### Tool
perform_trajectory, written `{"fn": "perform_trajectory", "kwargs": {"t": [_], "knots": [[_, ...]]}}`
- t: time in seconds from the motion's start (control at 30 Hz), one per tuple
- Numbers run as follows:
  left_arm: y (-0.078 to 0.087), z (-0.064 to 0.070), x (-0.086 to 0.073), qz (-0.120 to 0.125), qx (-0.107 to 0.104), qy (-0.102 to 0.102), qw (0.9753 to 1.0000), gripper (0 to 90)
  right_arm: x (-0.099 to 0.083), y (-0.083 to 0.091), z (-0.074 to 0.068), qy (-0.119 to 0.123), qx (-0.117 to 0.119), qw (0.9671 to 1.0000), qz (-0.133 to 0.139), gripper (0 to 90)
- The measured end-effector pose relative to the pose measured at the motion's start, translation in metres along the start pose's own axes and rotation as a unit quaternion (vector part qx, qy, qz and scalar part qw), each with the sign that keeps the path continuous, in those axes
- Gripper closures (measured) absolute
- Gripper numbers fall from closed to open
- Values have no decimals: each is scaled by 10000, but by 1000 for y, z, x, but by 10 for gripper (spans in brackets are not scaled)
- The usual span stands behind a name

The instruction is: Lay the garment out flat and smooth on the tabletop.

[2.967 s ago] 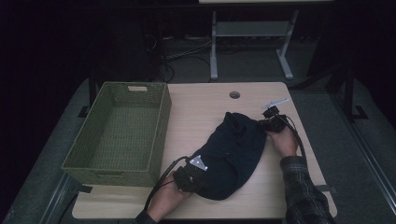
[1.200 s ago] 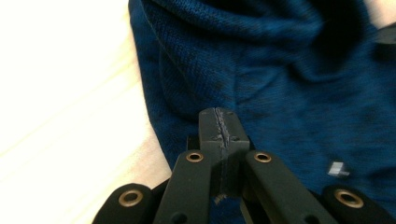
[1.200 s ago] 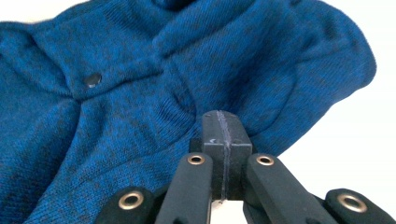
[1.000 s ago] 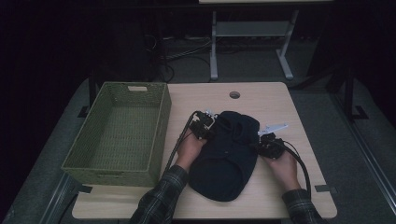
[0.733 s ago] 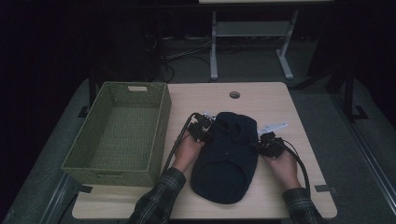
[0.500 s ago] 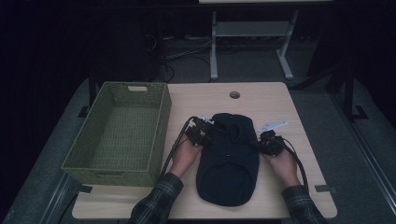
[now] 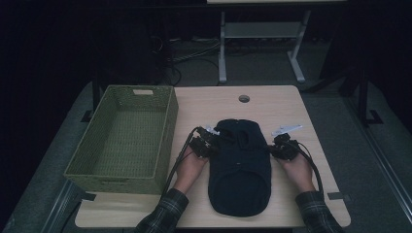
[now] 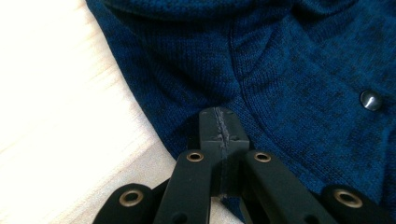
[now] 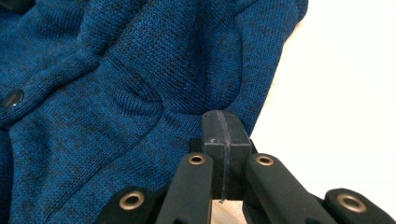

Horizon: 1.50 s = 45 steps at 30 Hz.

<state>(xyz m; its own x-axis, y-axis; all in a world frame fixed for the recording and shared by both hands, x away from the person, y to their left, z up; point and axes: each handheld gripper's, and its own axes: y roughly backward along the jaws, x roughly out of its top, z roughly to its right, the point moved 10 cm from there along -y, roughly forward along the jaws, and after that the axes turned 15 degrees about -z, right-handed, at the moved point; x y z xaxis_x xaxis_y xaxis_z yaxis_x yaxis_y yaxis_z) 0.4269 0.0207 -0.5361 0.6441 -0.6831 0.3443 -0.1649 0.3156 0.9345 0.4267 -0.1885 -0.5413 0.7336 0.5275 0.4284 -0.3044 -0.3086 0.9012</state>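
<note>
High view: dark blue knitted garment (image 7: 239,167) spread flat on the pale wooden desk (image 7: 204,104), lengthwise from far to near, collar end farthest away. Landmark for all that follows: this garment.

Against its left edge, near the far end, left tongs (image 7: 210,144), held in the person's left hand (image 7: 188,167). Against its right edge, level with them, right tongs (image 7: 277,148), held in the right hand (image 7: 295,168). Plaid sleeves (image 7: 162,216) coming in from the near edge of the desk on both sides of the garment. Dark cable (image 7: 179,155) trailing back from the left tongs toward the near edge; another along the right hand. Small pale plate (image 7: 286,129) just beyond the right tongs.

Left gripper view: left tongs (image 8: 219,130) pressed together, fabric puckered at the tips, apparently nipping the hem of the garment (image 8: 280,60); metal snap (image 8: 371,99) on the knit to one side; bare desk (image 8: 56,93) on the other.

Right gripper view: right tongs (image 9: 223,133) likewise together at the garment's (image 9: 116,84) edge, knit creased around the tips; dark button (image 9: 13,98) farther in; bright desk (image 9: 345,93) beside.

Left of the garment, well apart from the left tongs: green woven basket (image 7: 167,121) on the desk. Beyond the garment: round hole (image 7: 244,98) in the desk. Farther still, off the desk: pale metal stand (image 7: 257,43) on the dark floor.
</note>
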Motion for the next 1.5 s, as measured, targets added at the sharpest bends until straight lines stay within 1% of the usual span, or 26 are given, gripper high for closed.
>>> {"fn": "perform_trajectory", "kwargs": {"t": [0.07, 0.1, 0.17, 0.23, 0.3, 0.33, 0.37, 0.4, 0.43, 0.47, 0.53, 0.63, 0.67, 0.7, 0.73, 0.8, 0.87, 0.9, 1.07, 1.2, 1.27, 1.3, 1.33, 1.37, 1.4, 1.5], "knots": [[0, 0, 0, 14, -101, 16, 9999, 900, 0, 0, 0, 4, -1, 10000, -9, 900], [2, 1, -1, 23, -210, 80, 9997, 900, 0, 2, -2, 24, 24, 10000, -14, 900], [9, 5, -7, 93, -359, 89, 9993, 900, 0, 7, -5, 64, 46, 10000, 40, 900], [12, 8, -10, 109, -391, 64, 9992, 900, -2, 12, -9, 107, 99, 9999, 82, 900], [18, 16, -17, 178, -483, 20, 9987, 900, -7, 20, -18, 171, 180, 9996, 166, 900], [22, 24, -24, 215, -558, -28, 9982, 900, -12, 25, -26, 254, 210, 9992, 238, 900], [22, 24, -24, 215, -558, -28, 9982, 900, -15, 28, -30, 265, 237, 9989, 289, 900], [24, 35, -34, 220, -640, -106, 9977, 900, -19, 32, -36, 283, 334, 9986, 306, 900], [24, 35, -34, 220, -640, -106, 9977, 900, -19, 32, -36, 283, 334, 9986, 306, 900], [24, 44, -42, 164, -652, -212, 9975, 900, -26, 36, -44, 386, 387, 9981, 281, 900], [21, 50, -50, 64, -628, -294, 9976, 900, -33, 39, -53, 452, 466, 9975, 261, 900], [17, 52, -57, -8, -577, -313, 9978, 900, -40, 38, -60, 536, 497, 9972, 180, 900], [17, 52, -58, -4, -587, -333, 9977, 900, -47, 35, -63, 602, 479, 9970, 71, 900], [17, 52, -59, -9, -585, -312, 9978, 900, -47, 35, -63, 602, 479, 9970, 71, 900], [19, 53, -61, -75, -507, -400, 9979, 900, -55, 30, -65, 624, 419, 9971, -105, 900], [19, 56, -64, -89, -490, -444, 9978, 900, -61, 27, -65, 684, 368, 9968, -192, 900], [21, 58, -68, -65, -545, -427, 9976, 900, -67, 29, -68, 615, 434, 9971, -142, 900], [21, 59, -70, -103, -543, -485, 9973, 900, -70, 30, -69, 640, 437, 9969, -146, 900], [23, 63, -75, -83, -591, -500, 9970, 900, -77, 33, -74, 678, 443, 9966, -128, 900], [23, 65, -75, -69, -629, -499, 9968, 900, -77, 33, -73, 705, 458, 9963, -152, 900], [24, 66, -74, -35, -692, -505, 9963, 900, -75, 34, -73, 689, 489, 9964, -87, 899], [25, 66, -72, 42, -724, -464, 9963, 900, -75, 34, -73, 689, 489, 9964, -87, 899], [27, 65, -72, 24, -725, -503, 9961, 900, -74, 36, -73, 681, 519, 9963, -51, 899], [27, 65, -70, 76, -736, -447, 9963, 896, -72, 38, -72, 653, 536, 9964, -16, 899], [30, 63, -67, 114, -715, -453, 9963, 870, -68, 41, -70, 655, 547, 9963, 57, 898], [34, 61, -64, 138, -722, -460, 9962, 869, -60, 46, -66, 627, 563, 9963, 165, 899]]}}
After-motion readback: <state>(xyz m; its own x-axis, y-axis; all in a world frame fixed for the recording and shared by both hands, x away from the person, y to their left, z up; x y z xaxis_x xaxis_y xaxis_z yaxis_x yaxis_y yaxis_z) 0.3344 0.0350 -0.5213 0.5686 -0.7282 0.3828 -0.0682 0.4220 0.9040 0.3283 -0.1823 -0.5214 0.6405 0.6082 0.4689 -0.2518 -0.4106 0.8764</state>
